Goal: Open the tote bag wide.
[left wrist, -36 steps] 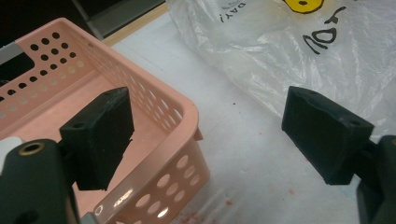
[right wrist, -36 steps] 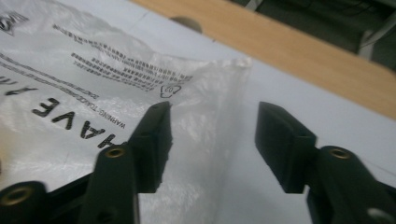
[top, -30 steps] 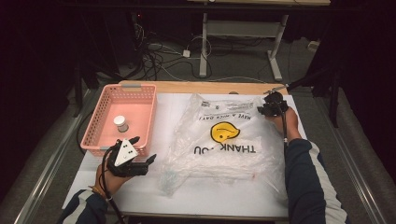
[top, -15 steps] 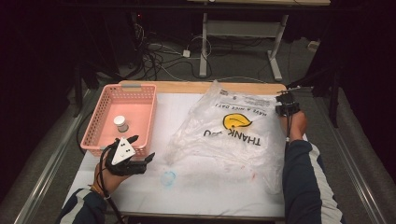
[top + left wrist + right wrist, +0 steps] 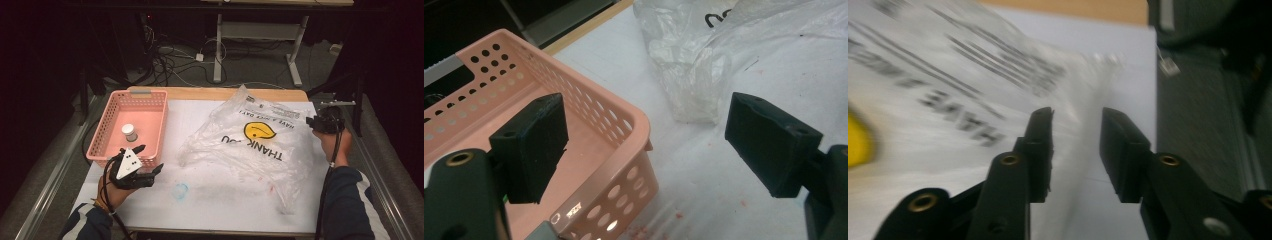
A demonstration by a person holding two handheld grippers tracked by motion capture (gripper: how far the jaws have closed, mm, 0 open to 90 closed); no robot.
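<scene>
1. Presently, the clear plastic bag (image 5: 260, 145) with yellow smiley print lies spread on the white bench (image 5: 210, 200), right of centre, its crumpled end pointing toward the pink basket (image 5: 150, 107).
2. Right tongs (image 5: 314, 121) sit at the bag's far right edge. Their jaws have just been opening and now stand parted; in the right gripper view (image 5: 1075, 131) the bag's blurred edge runs up between them, pads not pressing on it. Released.
3. Left tongs (image 5: 147, 159) rest at the basket's near right corner, jaws wide apart in the left gripper view (image 5: 646, 145), gripping nothing.
4. A small white-capped jar (image 5: 129, 132) stands inside the basket.
</scene>
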